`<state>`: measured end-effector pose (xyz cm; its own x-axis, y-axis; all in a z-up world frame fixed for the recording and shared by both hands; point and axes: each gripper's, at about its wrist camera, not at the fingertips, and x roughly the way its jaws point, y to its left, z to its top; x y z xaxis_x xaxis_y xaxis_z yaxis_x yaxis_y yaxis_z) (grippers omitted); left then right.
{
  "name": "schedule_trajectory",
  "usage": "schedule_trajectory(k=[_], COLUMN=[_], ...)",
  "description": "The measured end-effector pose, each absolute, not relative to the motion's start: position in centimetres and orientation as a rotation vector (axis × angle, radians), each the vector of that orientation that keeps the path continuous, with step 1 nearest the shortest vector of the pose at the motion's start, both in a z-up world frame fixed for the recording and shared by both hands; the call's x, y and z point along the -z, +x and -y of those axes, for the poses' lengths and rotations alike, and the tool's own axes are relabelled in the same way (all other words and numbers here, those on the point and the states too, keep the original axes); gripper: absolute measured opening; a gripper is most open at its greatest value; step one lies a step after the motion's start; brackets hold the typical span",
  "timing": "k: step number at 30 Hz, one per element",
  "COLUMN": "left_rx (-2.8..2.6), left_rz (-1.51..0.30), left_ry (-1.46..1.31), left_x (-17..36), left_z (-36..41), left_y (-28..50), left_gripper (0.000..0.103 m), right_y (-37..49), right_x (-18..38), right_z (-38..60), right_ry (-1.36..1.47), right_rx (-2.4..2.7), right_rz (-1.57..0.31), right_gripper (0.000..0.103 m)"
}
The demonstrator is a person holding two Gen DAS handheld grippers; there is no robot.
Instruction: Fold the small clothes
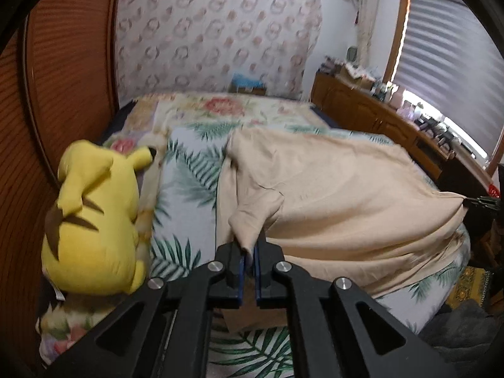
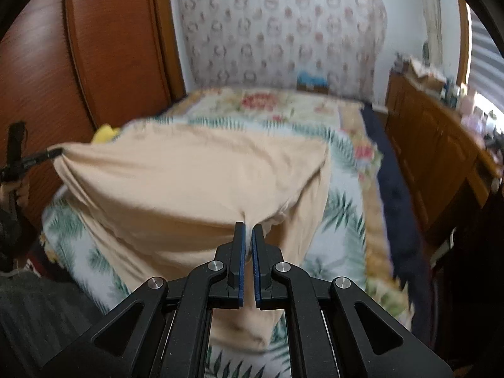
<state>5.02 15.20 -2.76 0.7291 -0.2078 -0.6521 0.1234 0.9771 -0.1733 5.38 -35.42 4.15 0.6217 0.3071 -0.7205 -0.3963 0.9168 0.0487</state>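
A beige garment [image 1: 340,189] is held stretched above the bed, its far part resting on the leaf-print bedspread [image 1: 189,170]. My left gripper [image 1: 249,245] is shut on one bunched corner of it. My right gripper [image 2: 248,230] is shut on the other near corner of the garment [image 2: 195,182]. The right gripper also shows at the right edge of the left wrist view [image 1: 472,203], and the left gripper at the left edge of the right wrist view [image 2: 52,152], each pinching the cloth. The cloth hangs taut between them.
A yellow plush toy [image 1: 94,214] lies at the bed's left edge beside a wooden wardrobe [image 1: 63,78]. A wooden dresser [image 1: 378,119] with clutter stands to the right under a window. A blue box [image 1: 247,83] sits at the head of the bed.
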Motion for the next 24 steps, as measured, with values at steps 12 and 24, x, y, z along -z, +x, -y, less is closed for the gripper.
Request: schedule_trajectory(k=[12, 24], left_rx=[0.125, 0.08], left_rz=[-0.838, -0.845], left_ry=[-0.034, -0.045], left_x=[6.6, 8.2], left_z=[-14.0, -14.3], left_y=[5.2, 5.3], left_gripper=[0.018, 0.03], right_y=[5.0, 6.3], right_x=[-1.7, -0.8], right_z=[34.8, 31.8], right_ry=[-0.154, -0.208], right_rx=[-0.374, -0.367], right_rz=[-0.831, -0.803], right_gripper=[0.006, 0.038])
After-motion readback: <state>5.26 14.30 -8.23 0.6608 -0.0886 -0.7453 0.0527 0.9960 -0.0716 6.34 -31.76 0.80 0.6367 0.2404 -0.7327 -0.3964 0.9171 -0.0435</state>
